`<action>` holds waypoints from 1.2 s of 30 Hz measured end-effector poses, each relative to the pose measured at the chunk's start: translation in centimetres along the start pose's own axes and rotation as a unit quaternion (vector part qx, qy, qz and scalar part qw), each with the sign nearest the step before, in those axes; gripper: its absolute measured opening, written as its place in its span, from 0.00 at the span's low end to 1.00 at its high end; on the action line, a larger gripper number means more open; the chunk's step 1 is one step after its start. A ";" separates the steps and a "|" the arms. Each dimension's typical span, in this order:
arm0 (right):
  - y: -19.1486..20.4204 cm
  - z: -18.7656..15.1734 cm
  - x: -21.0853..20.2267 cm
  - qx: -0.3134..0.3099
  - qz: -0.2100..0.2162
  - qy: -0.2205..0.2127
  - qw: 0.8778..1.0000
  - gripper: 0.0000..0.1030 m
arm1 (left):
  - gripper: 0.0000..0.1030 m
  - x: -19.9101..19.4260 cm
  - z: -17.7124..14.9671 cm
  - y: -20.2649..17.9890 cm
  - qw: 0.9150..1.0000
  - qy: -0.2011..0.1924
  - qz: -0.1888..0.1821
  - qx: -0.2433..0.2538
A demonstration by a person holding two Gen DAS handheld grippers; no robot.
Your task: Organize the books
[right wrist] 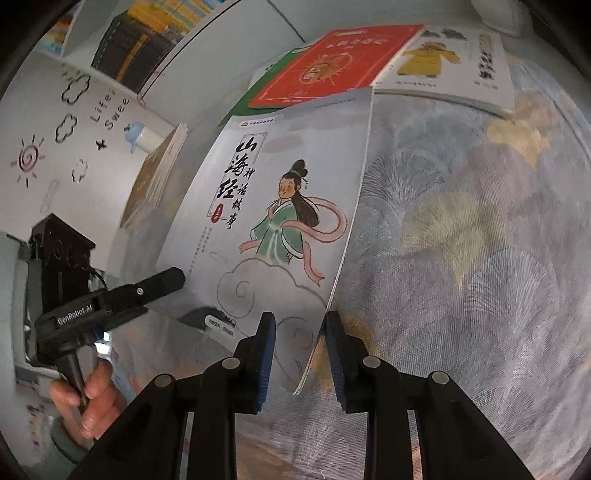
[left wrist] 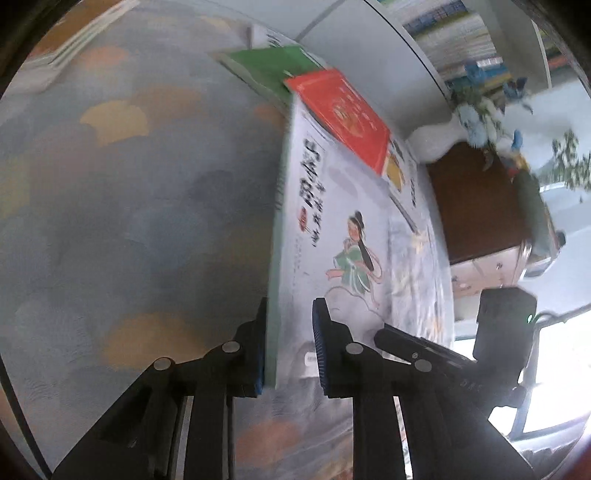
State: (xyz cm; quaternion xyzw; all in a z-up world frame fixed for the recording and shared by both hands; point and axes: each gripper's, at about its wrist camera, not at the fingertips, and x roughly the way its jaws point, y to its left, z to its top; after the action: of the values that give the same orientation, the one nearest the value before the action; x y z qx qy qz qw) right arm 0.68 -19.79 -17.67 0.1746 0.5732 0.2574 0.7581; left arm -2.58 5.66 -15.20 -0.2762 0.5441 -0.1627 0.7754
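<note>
Left gripper [left wrist: 289,345]: fingers part-open w/ the near edge of the grey illustrated book [left wrist: 332,236] between them; left pad touches the book's edge, right pad sits just off the cover, so no firm clamp visible. Right gripper [right wrist: 300,354]: fingers likewise part-open astride the same book's [right wrist: 273,221] lower corner, gaps on both sides, nothing pinched. Book is tilted up off the table, cover w/ a green-robed figure on a cloud & black Chinese title. Table [right wrist: 461,229] wears a cloth printed in grey, yellow & orange fan shapes. Farther on the cloth: red book [right wrist: 332,66] lying over a green book [right wrist: 255,96], white book w/ a yellow figure [right wrist: 450,62] beside them. Left of these, a stack of books [right wrist: 155,177] leans at a white wall panel [right wrist: 51,140] w/ cloud & sun cut-outs. Beyond: bookshelf [right wrist: 140,33] rows, blurry. Left view also shows a white vase w/ flowers [left wrist: 476,122] & a brown cabinet [left wrist: 480,206].
</note>
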 end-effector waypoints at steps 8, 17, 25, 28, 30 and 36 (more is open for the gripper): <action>-1.5 0.1 -0.8 0.043 0.037 0.022 0.998 0.27 | 0.14 -0.6 1.3 -1.5 0.994 -0.006 -0.104 -0.038; -4.7 -1.2 -0.5 0.184 0.230 0.013 0.956 0.68 | 0.13 -0.5 1.8 -0.9 0.975 0.021 -0.199 -0.100; -0.4 0.8 -1.2 0.087 0.113 -0.033 0.989 0.24 | 0.12 -1.2 1.7 -1.2 0.999 0.042 -0.031 -0.008; 4.4 0.6 -1.7 -0.032 0.022 -0.040 0.998 0.23 | 0.12 -1.9 1.8 -1.2 0.998 0.047 -0.020 0.024; 6.3 0.0 -1.9 -0.081 -0.008 -0.041 0.996 0.23 | 0.12 -2.8 2.0 -1.0 0.998 0.046 -0.023 0.041; 13.9 -1.0 -3.1 -0.209 -0.068 -0.074 0.973 0.24 | 0.12 -7.6 3.2 0.9 0.997 0.019 -0.029 0.062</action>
State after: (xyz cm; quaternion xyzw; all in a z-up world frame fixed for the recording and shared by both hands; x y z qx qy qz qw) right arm -3.55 -10.46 -7.77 -0.0090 0.4595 0.3060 0.8337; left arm -2.32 11.38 -9.16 -0.2398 0.5394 -0.2242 0.7754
